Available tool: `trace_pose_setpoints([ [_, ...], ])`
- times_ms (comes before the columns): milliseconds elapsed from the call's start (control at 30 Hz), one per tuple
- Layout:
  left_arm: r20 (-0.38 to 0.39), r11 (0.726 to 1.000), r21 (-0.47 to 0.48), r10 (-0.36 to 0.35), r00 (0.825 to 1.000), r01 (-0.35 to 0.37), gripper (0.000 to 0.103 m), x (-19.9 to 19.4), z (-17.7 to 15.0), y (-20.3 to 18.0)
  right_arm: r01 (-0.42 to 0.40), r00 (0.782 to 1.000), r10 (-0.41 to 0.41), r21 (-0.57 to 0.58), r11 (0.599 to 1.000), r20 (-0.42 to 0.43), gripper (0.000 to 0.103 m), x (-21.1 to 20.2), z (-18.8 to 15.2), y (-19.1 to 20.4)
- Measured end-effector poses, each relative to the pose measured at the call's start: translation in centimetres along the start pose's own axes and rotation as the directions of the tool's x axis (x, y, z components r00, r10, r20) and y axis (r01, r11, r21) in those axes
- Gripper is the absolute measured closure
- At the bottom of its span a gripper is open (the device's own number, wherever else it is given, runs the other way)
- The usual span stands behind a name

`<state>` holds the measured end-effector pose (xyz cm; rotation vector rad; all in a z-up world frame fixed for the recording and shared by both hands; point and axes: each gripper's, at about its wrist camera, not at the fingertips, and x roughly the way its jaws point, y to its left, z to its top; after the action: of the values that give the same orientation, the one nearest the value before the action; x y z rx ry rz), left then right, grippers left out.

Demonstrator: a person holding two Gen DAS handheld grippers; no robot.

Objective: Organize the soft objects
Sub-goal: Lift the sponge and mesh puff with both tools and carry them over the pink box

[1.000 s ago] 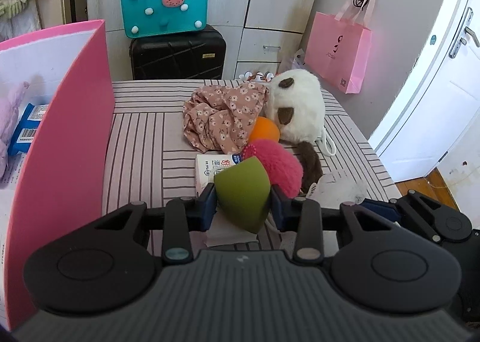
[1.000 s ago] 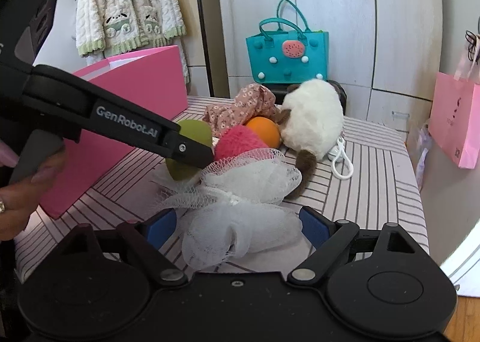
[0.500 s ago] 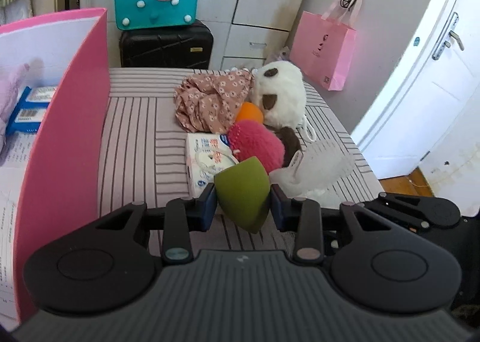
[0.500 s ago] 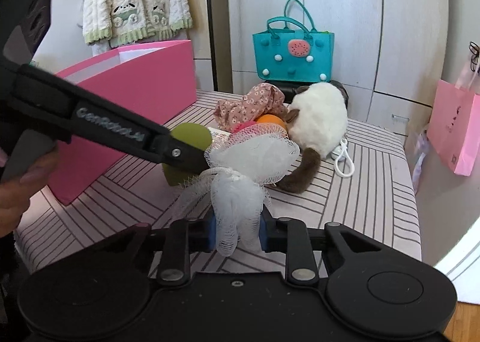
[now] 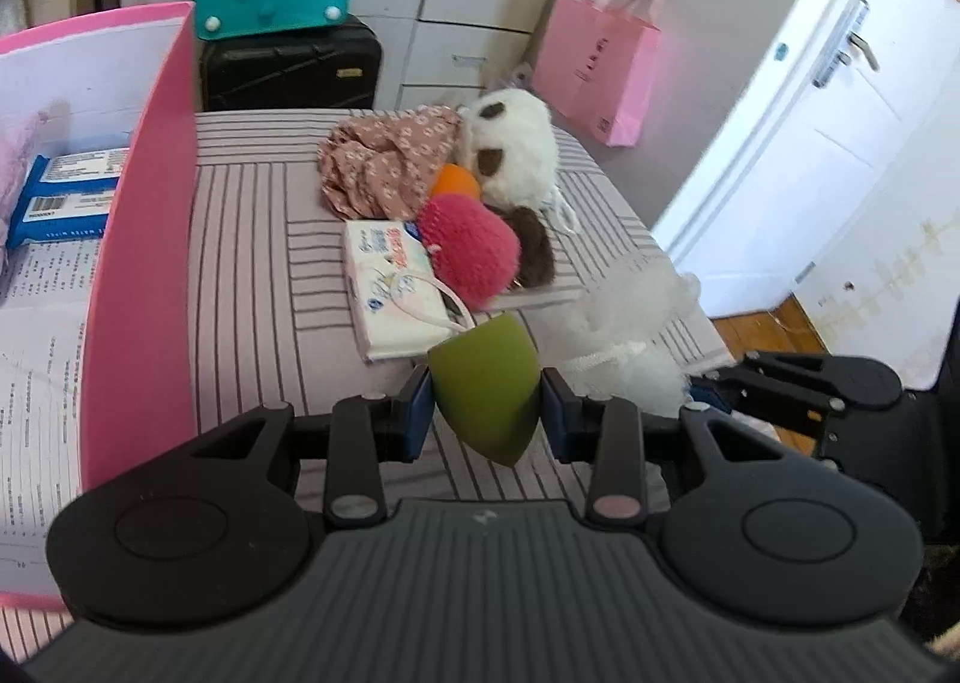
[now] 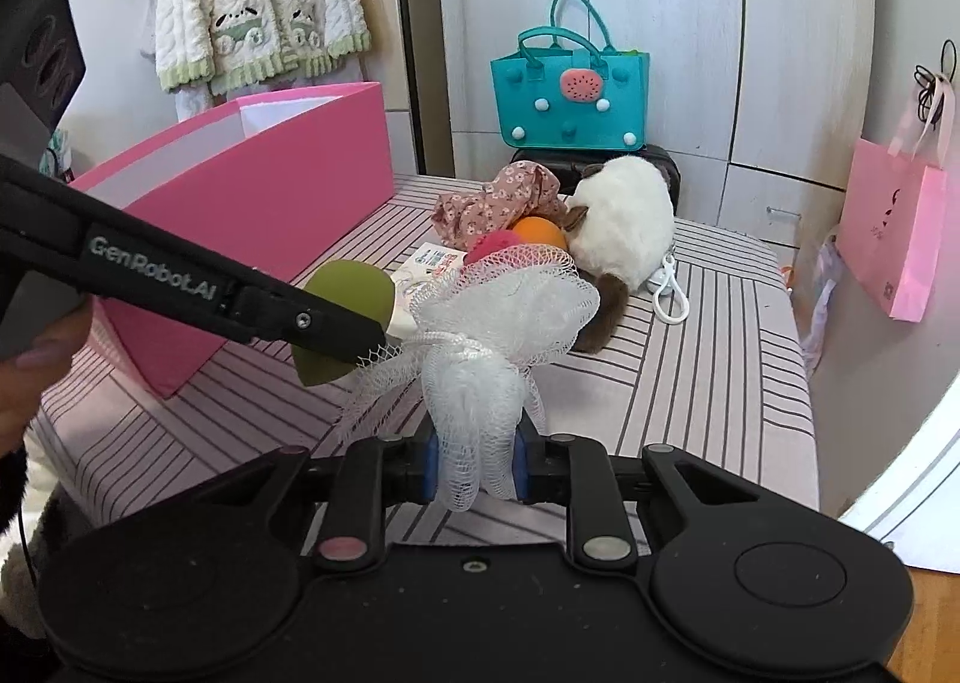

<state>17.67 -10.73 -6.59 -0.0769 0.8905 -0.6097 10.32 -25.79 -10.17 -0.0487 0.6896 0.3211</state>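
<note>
Progress: I judge the sorting partly done. My pink box already has blue wipe packs lying inside, at its left, and I carry two more soft things in the air.
Left to sort: on the striped worktop a pile waits: the floral cloth, the orange ball, the pink puff, the white plush toy and a white tissue pack, all touching or just beside one another.
Left claw: my left claw is partly closed, both blue pads pressing the flanks of the green sponge; its point hangs down below the pads.
Right claw: my right claw has just been closing and now pinches the lower bunch of the white mesh pouf; most of the pouf billows above and ahead of the pads.
Sponge and box: the sponge hangs clear of the worktop, the box wall just to its left in my left view.
Pouf and sponge: in my right view the pouf sits just right of the sponge, their edges near or touching; I cannot tell which.
Next, as I judge: both loads need to go over the box wall.
Risk: the loose mesh may snag my other claw.
</note>
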Motion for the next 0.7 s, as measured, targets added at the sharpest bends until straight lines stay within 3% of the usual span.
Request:
trace_pose_setpoints([
  [367, -0.065, 0.993, 0.015, -0.12, 0.991, 0.121, 0.067, -2.9, -0.9, -0.7, 0.008, 1.0, -0.008, 0.001, 1.0, -0.025, 0.077, -3.1, 0.5, 1.3],
  [700, -0.095, 0.991, 0.046, -0.124, 0.988, 0.128, 0.067, -5.4, -2.0, -1.1, -0.054, 0.997, 0.055, 0.021, 0.998, -0.06, 0.077, -5.4, 1.1, 2.7],
])
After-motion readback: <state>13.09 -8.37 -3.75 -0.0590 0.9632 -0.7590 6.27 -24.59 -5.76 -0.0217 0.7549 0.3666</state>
